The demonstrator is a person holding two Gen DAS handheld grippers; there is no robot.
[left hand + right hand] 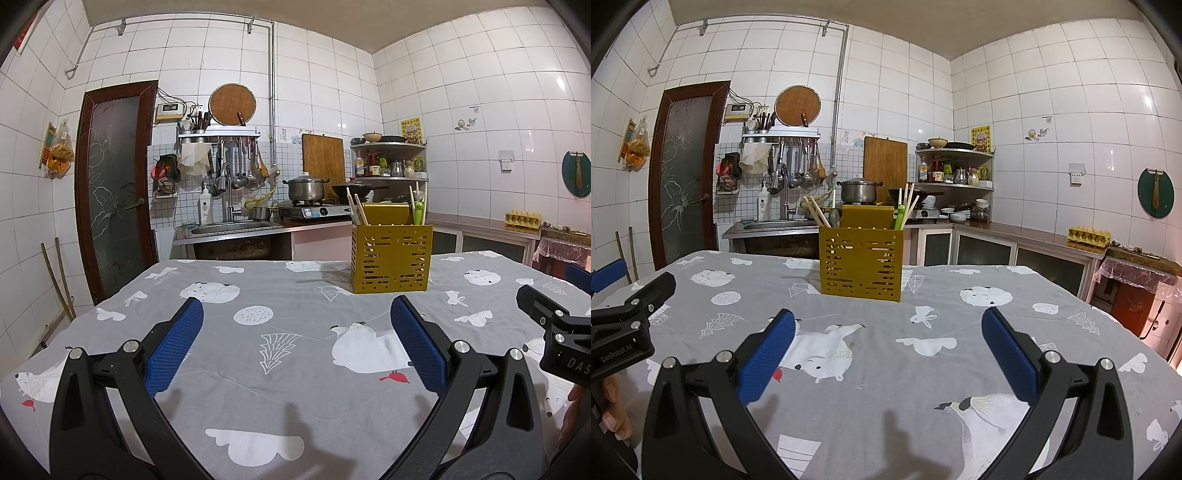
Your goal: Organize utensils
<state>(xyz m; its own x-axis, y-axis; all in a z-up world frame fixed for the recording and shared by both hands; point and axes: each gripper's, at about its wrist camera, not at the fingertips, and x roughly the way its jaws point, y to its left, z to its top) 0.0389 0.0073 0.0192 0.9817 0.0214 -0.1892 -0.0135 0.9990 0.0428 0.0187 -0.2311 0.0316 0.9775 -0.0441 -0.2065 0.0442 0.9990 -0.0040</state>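
Work surface: a table covered by a grey cloth (295,369) printed with white bears, clouds and leaf shapes. The cloth lies flat and carries one item, the yellow slotted utensil caddy (390,256), standing upright toward the far edge.

Left gripper (296,341): jaws spread wide, blue pads facing each other, nothing between them; it hovers above the cloth. From this gripper the caddy sits at about 1 o'clock, well apart. The right gripper shows at 3 o'clock at the frame edge.

Right gripper (888,343): jaws likewise released and empty, hovering above the cloth. From here the caddy stands at roughly 12 o'clock (slightly left of centre), well apart. A hand (613,410) is visible at 8 o'clock, gripping the other tool.

Caddy contents: pale wooden chopsticks (817,215) lean out of the left compartment; further chopsticks and a green-handled utensil (899,217) stand in the right compartment.

Room: white-tiled kitchen walls. Beyond the table, a steel sink (236,227) with a hanging rack of ladles (236,166) above it at 11 o'clock, a lidded pot (306,187) on a stove at 12 o'clock, a corner shelf of bottles (389,164) at 1 o'clock, an egg tray (522,218) on the counter at 2 o'clock, and a dark-framed glass door (114,192) at 10 o'clock.
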